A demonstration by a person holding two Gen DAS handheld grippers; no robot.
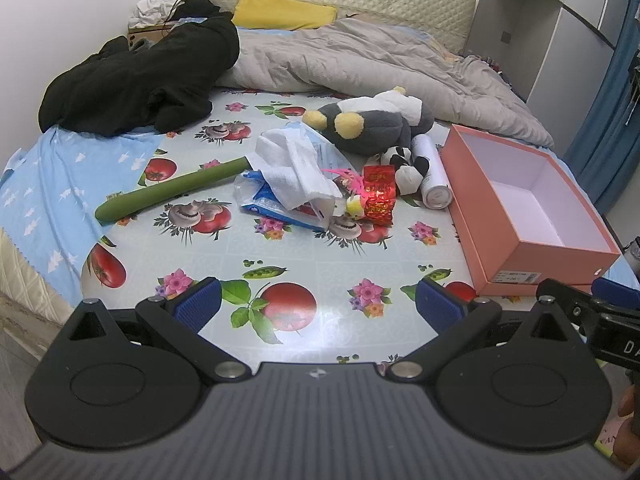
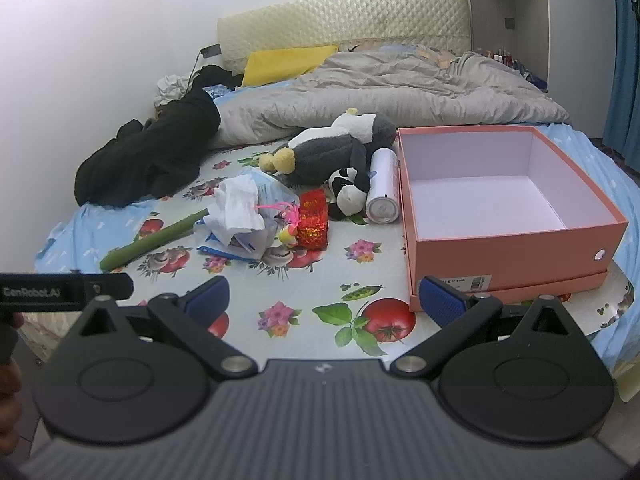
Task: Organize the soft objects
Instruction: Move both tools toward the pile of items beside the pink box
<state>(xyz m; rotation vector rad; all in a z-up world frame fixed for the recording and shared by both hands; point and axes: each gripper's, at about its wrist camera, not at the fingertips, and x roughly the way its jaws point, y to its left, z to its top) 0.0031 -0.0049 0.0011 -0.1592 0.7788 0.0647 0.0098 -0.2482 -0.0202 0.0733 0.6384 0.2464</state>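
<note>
Fruit-print cloth (image 1: 304, 248) on bed, grey duvet (image 1: 360, 60) behind.

pink box (image 2: 508, 248), grey-white plush (image 1: 372, 120), fruit-print cloth (image 1: 280, 248), green cucumber (image 1: 172, 192)

Bare patterned cloth (image 1: 280, 248) ahead, toy clutter (image 1: 320, 168) beyond, pink box (image 2: 512, 240) walling the right side

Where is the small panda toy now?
In both views the small panda toy lies left of the pink box, touching the white can, below the grey plush.
</note>
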